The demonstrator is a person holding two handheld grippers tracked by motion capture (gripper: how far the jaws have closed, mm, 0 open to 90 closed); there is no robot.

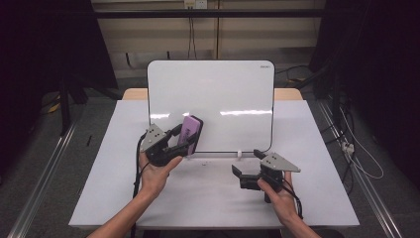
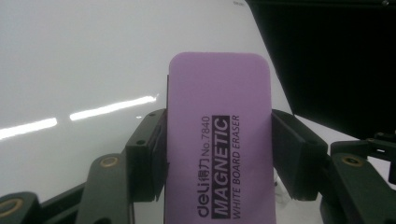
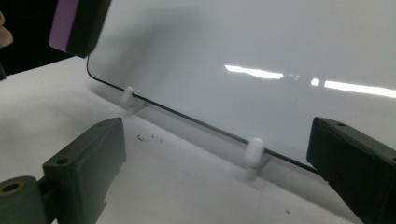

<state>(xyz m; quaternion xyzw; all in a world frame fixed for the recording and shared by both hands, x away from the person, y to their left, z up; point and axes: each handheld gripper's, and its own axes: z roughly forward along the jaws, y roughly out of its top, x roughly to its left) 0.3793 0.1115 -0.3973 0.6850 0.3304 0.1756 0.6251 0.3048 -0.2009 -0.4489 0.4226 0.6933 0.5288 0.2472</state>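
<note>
**Purple eraser clamped and held up at the whiteboard**

Purple plastic fills the middle of the left gripper view: a magnetic whiteboard eraser [image 2: 219, 140], printed side toward the camera, is squeezed across its width between the two black jaws of the left gripper [image 1: 184, 139]. From the high view the eraser sits raised at the near left part of the upright whiteboard [image 1: 218, 89], tilted, its dark felt face turned toward the board; whether it touches the surface cannot be told.

The eraser looks light and rigid in its shell, with a softer felt pad underneath. The smooth sides could slip under a sideways push, so the grip across the long edges, low on the body, seems sound; it leaves the felt free to meet the board.

The right gripper [image 1: 249, 168] rests low over the white table [image 1: 99, 198], near the board's right foot, jaws spread wide with nothing between them. One white clip foot [image 3: 254, 156] of the board stands just beyond those jaws. The board looks clean, with only glare streaks.
</note>
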